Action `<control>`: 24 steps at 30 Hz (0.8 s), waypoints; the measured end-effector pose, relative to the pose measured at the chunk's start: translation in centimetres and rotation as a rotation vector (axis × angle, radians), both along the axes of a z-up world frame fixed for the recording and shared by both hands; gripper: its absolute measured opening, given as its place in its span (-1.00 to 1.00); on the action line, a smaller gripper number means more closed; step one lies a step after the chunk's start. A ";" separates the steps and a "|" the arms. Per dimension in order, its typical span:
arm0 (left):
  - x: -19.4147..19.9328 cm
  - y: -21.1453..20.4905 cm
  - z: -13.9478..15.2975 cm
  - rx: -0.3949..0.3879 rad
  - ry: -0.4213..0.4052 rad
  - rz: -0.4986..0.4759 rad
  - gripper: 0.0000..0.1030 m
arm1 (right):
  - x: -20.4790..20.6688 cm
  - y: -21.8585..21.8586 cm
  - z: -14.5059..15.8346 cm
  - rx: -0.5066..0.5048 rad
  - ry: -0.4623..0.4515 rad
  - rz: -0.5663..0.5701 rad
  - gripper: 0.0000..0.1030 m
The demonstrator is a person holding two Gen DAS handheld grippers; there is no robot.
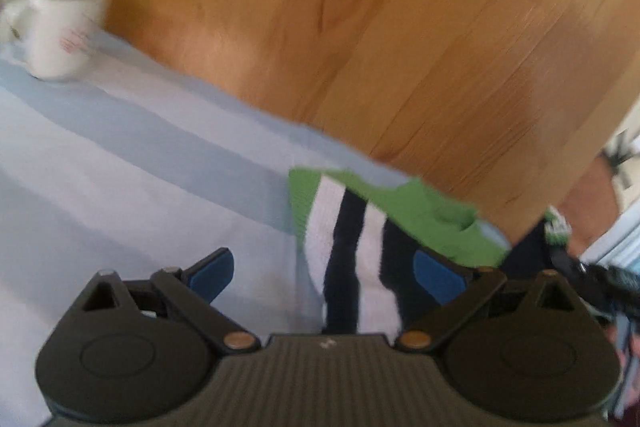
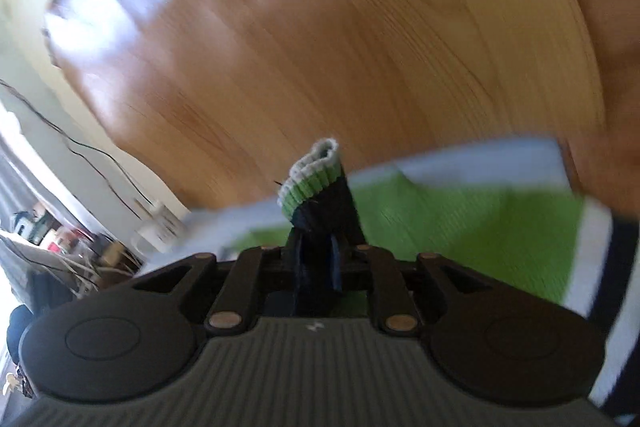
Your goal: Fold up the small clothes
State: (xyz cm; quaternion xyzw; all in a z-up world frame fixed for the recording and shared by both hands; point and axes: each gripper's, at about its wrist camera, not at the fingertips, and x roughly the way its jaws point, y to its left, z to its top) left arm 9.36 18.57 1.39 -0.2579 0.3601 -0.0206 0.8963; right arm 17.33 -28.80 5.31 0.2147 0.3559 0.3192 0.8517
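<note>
Centrally, the right hand-held gripper (image 2: 318,259) pinches the striped cuff (image 2: 312,179) of a small garment, its green body (image 2: 460,215) spread just ahead. The left hand-held gripper (image 1: 324,269) stands wide above the garment (image 1: 360,227) on a pale-blue cloth (image 1: 120,167).

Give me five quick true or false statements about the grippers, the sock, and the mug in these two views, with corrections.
1. The left gripper stands open. True.
2. The right gripper is empty. False: its jaws pinch a sock's cuff, striped white, green and dark.
3. A white mug stands on the pale blue cloth. True.
4. The mug lies tipped on its side. False: it stands upright, with something white resting in it.
5. The striped sock is red and yellow. False: green, white and dark.
</note>
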 end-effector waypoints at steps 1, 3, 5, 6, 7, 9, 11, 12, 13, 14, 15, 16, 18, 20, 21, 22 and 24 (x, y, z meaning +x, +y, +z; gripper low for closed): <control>1.1 -0.7 -0.6 0.017 0.023 -0.005 0.83 | 0.1 0.0 -1.0 0.000 0.019 -0.002 -0.58; 2.2 -2.5 -1.2 0.125 -0.006 -0.011 0.03 | 0.4 -0.2 -2.0 0.014 0.033 -0.009 -0.46; 3.2 -3.8 -1.9 0.159 0.013 -0.062 -0.59 | 0.7 -0.4 -2.4 0.003 0.008 -0.010 -0.60; 2.9 -3.9 -2.0 0.173 -0.011 -0.045 -0.66 | 0.8 -0.2 -2.3 0.000 -0.010 -0.010 -0.67; 2.5 -3.9 -2.0 0.186 -0.042 -0.031 -0.68 | 0.7 -0.5 -1.8 0.026 -0.032 -0.014 -0.67; 1.3 -2.9 -1.8 0.169 -0.113 0.023 -0.76 | 0.0 -0.3 -0.4 0.137 -0.116 -0.003 -0.68; 0.8 -1.5 -2.0 0.140 -0.124 0.083 -0.80 | -0.6 0.4 0.3 0.130 -0.172 -0.014 -0.59; 0.8 -1.0 -2.4 0.137 -0.110 0.110 -0.79 | -0.7 1.1 0.0 0.072 -0.159 -0.028 -0.27; 1.1 -0.6 -3.2 0.131 -0.084 0.126 -0.78 | -0.5 2.1 -0.9 -0.032 -0.114 -0.037 -0.09; 1.4 -0.3 -4.1 0.122 -0.054 0.127 -0.76 | -0.2 2.9 -1.8 -0.157 -0.064 -0.049 0.01; 1.7 -0.1 -4.8 0.114 -0.025 0.126 -0.69 | -0.3 3.6 -2.8 -0.278 -0.035 -0.072 0.01; 1.9 0.1 -5.3 0.107 -0.017 0.124 -0.67 | -0.7 3.8 -3.3 -0.335 -0.042 -0.081 0.00; 1.7 0.0 -5.1 0.112 -0.042 0.138 -0.61 | -1.9 3.7 -2.9 -0.310 -0.096 -0.088 0.00; 1.3 -0.4 -4.5 0.129 -0.081 0.160 -0.38 | -2.2 2.4 -1.9 -0.262 -0.145 -0.128 0.00; 1.2 -0.5 -4.3 0.130 -0.102 0.165 -0.33 | -2.0 1.9 -1.3 -0.247 -0.169 -0.137 0.00; 1.2 -0.7 -4.1 0.127 -0.115 0.161 -0.33 | -1.3 1.6 -1.1 -0.240 -0.187 -0.134 0.00; 1.4 -1.1 -4.4 0.127 -0.121 0.140 -0.33 | -0.6 3.1 -0.7 -0.249 -0.213 -0.102 0.00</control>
